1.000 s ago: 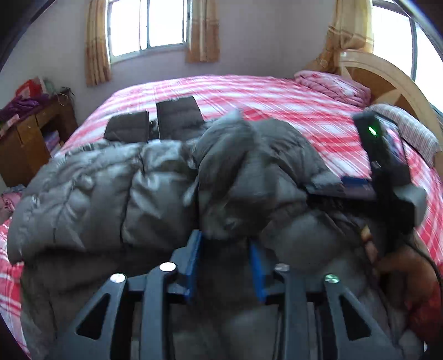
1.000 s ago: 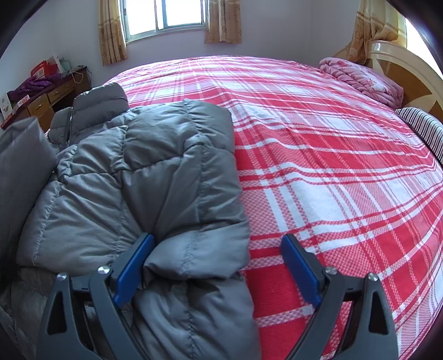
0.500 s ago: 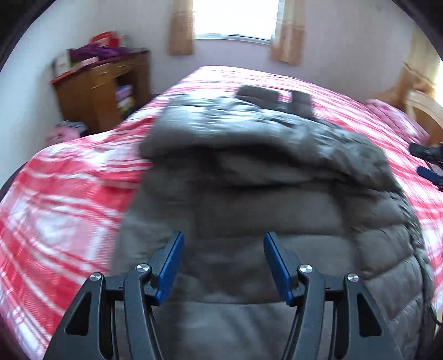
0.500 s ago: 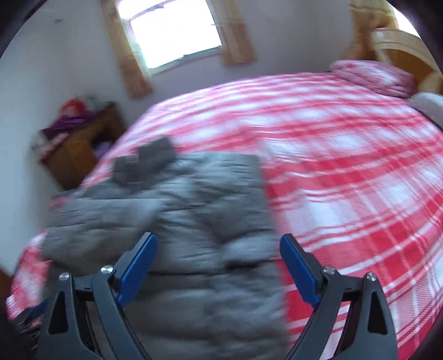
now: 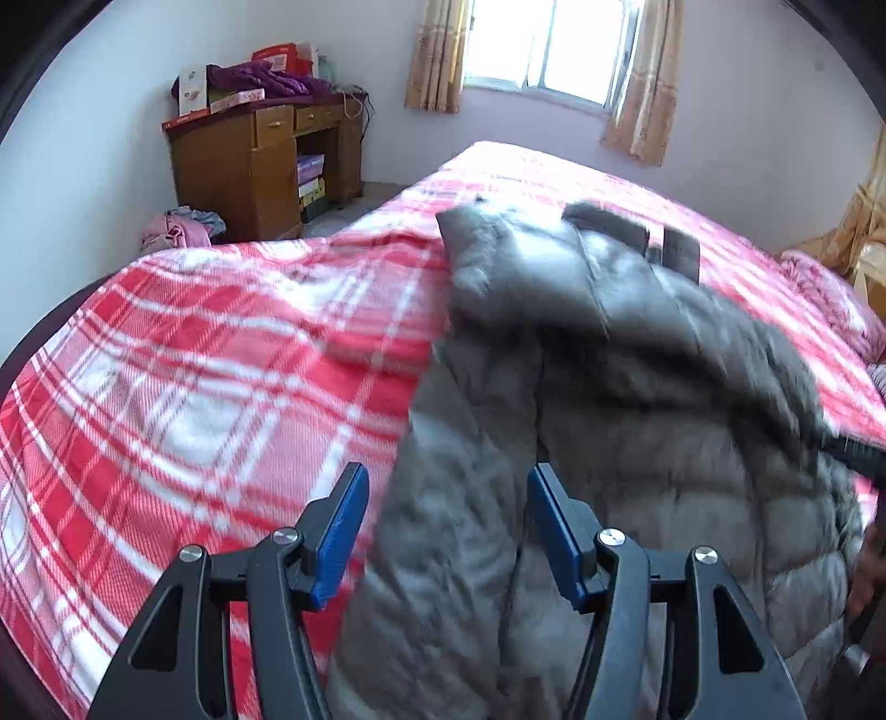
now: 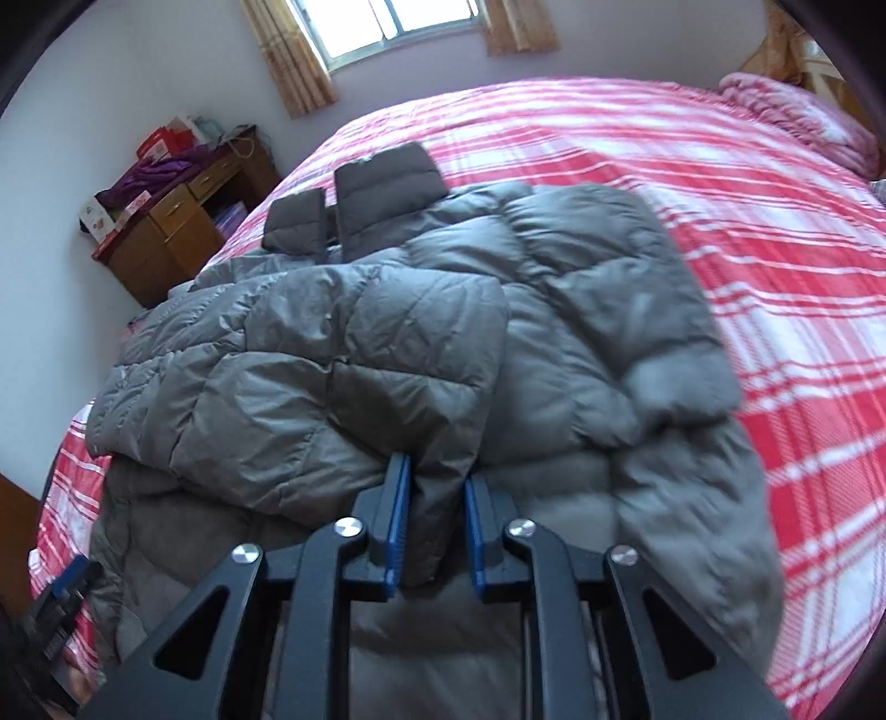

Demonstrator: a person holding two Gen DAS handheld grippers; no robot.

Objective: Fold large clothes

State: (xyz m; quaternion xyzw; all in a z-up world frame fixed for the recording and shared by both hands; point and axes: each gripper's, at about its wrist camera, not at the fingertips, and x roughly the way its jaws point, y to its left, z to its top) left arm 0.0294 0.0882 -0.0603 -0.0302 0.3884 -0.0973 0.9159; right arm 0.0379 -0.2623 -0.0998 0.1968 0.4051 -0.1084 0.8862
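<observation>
Now the grey puffer jacket (image 6: 421, 343) lies spread across the red plaid bed (image 6: 775, 232), sleeves folded over its body. The right claw (image 6: 434, 493) has just been closing and now pinches a sleeve fold between its blue pads — narrow gap, fabric caught. The left claw (image 5: 446, 531) stands half-wide over the jacket's edge, gripping nothing.

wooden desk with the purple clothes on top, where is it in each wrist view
Left wrist view: the wooden desk stands upper left, against the wall, beyond the bed's left edge.
Right wrist view: it sits at the left edge, middle height, behind the grey puffer jacket.
Shared landmark: the curtained window on the far wall.
</observation>
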